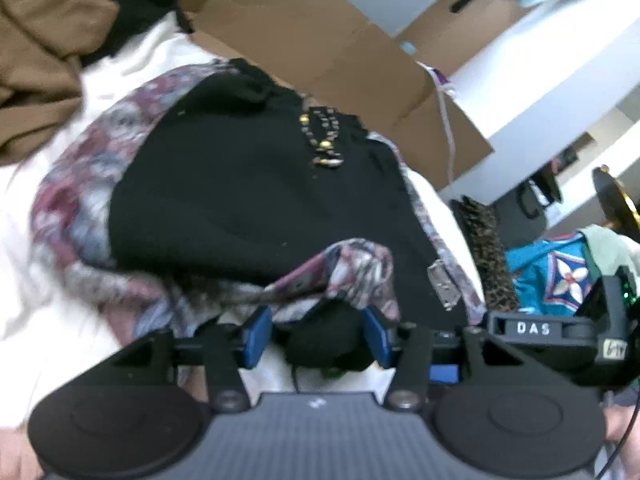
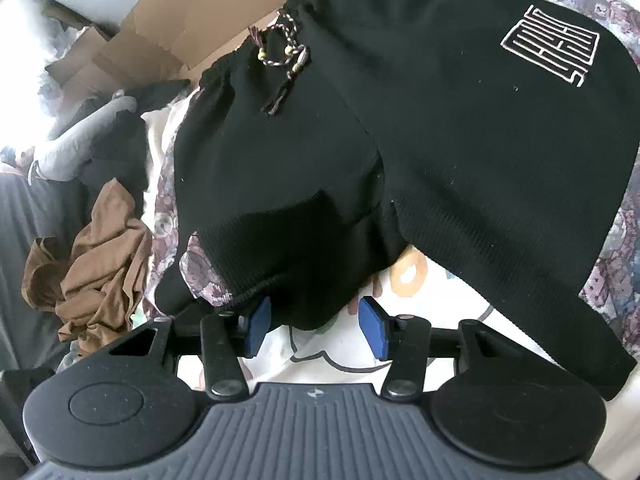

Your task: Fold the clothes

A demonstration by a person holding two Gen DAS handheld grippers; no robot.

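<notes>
The black shorts lie spread out on a flowery cloth over a white sheet. They have a beaded string at the waist and a white maze patch on one leg. The left gripper has its fingers partly open around a bump of black and flowery cloth. The right gripper fingers are partly open around the hem of the shorts. A brown garment sits crumpled nearby.

Black tool, blue pads, ribbed grey base
</notes>
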